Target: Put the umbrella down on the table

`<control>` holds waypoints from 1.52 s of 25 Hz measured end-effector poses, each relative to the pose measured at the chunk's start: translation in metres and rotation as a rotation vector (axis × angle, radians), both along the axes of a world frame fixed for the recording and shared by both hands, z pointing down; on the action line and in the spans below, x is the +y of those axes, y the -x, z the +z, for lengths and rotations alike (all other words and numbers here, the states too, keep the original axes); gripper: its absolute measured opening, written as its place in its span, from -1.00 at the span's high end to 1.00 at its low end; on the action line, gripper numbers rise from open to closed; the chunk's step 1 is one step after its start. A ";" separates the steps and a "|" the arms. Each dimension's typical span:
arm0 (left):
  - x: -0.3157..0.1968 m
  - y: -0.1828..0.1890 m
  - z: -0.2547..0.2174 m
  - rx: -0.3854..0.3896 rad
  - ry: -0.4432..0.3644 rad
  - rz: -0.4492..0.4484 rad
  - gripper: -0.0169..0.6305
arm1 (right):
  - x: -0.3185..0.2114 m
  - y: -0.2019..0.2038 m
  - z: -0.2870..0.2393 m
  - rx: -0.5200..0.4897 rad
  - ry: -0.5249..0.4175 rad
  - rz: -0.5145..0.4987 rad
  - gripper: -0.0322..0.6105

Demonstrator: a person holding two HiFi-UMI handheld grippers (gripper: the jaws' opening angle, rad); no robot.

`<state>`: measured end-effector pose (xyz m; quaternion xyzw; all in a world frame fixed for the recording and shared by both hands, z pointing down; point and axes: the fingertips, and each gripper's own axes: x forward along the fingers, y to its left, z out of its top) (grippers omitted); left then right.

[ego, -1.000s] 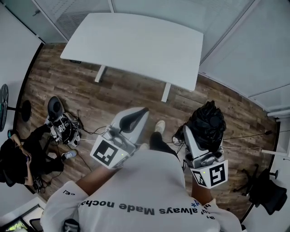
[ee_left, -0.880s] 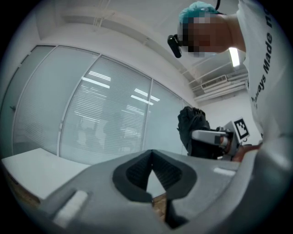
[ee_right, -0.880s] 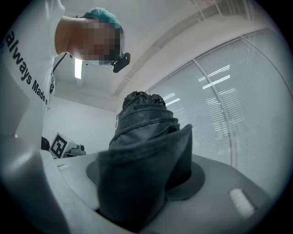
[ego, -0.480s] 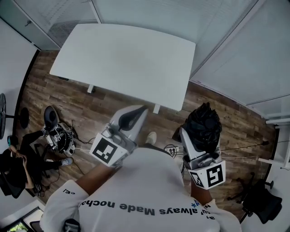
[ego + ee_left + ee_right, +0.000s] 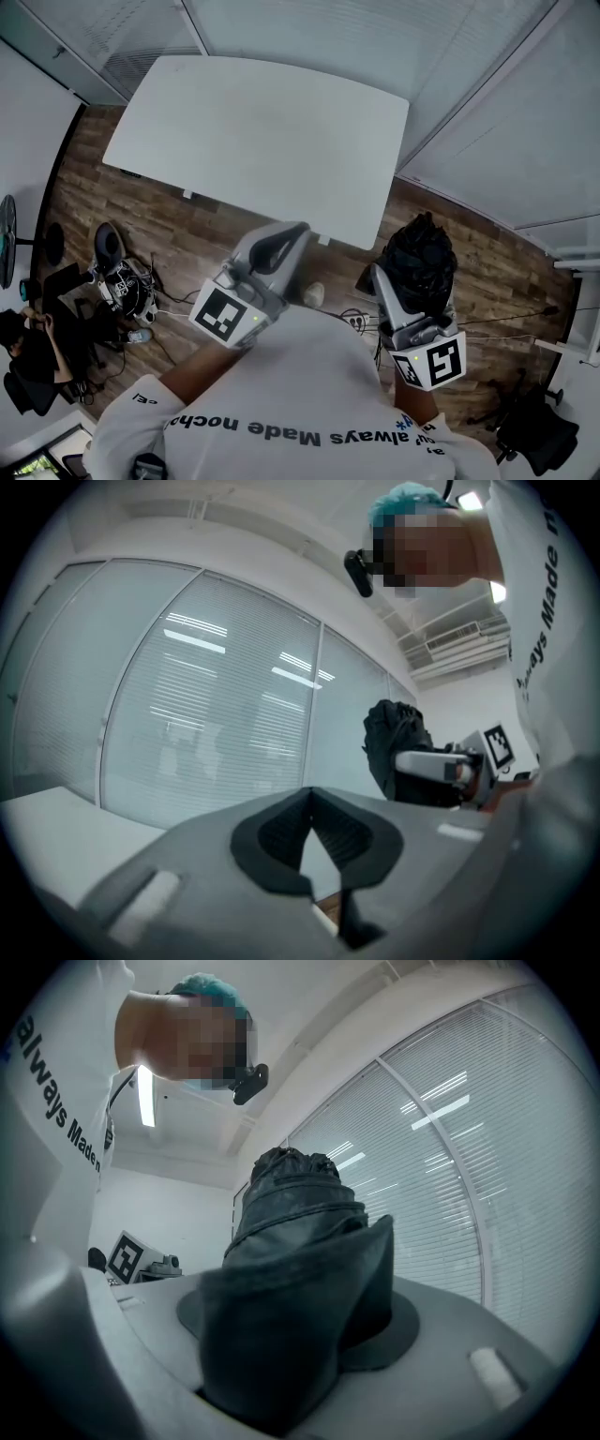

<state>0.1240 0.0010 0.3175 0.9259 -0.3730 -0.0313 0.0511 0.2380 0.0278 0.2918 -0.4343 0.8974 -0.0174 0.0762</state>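
At lower right of the head view, the right gripper (image 5: 412,281) is clamped on the folded black umbrella (image 5: 427,246), holding it upright just short of the white table (image 5: 253,131), presumably to lay it there, while the left gripper (image 5: 284,242), jaws together, holds nothing.

1 table (image 5: 253,131), white. 2 grippers: left gripper (image 5: 286,236) and right gripper (image 5: 401,298), both just off the table's near edge. 1 umbrella (image 5: 424,255), black, folded, by the table's near right corner. 2 people: the wearer (image 5: 300,394) below the table's near edge, and 1 seated person (image 5: 42,352) well off its left end. 1 office chair (image 5: 534,427) far off its right corner. 1 fan (image 5: 7,246) left of the table.
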 end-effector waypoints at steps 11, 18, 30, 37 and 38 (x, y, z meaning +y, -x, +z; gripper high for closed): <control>-0.105 0.059 0.003 0.019 0.013 0.021 0.94 | -0.104 0.066 -0.001 0.021 0.005 0.002 0.10; -0.178 0.114 -0.003 0.034 0.001 0.064 0.94 | -0.173 0.125 -0.008 0.033 -0.014 0.035 0.10; -0.249 0.149 0.009 0.039 0.009 0.136 0.94 | -0.233 0.170 0.001 0.051 0.006 0.085 0.10; -0.268 0.151 0.016 0.039 0.018 0.156 0.94 | -0.250 0.175 0.011 0.057 0.026 0.107 0.10; -0.270 0.151 0.018 0.037 0.021 0.159 0.94 | -0.252 0.175 0.012 0.057 0.030 0.110 0.10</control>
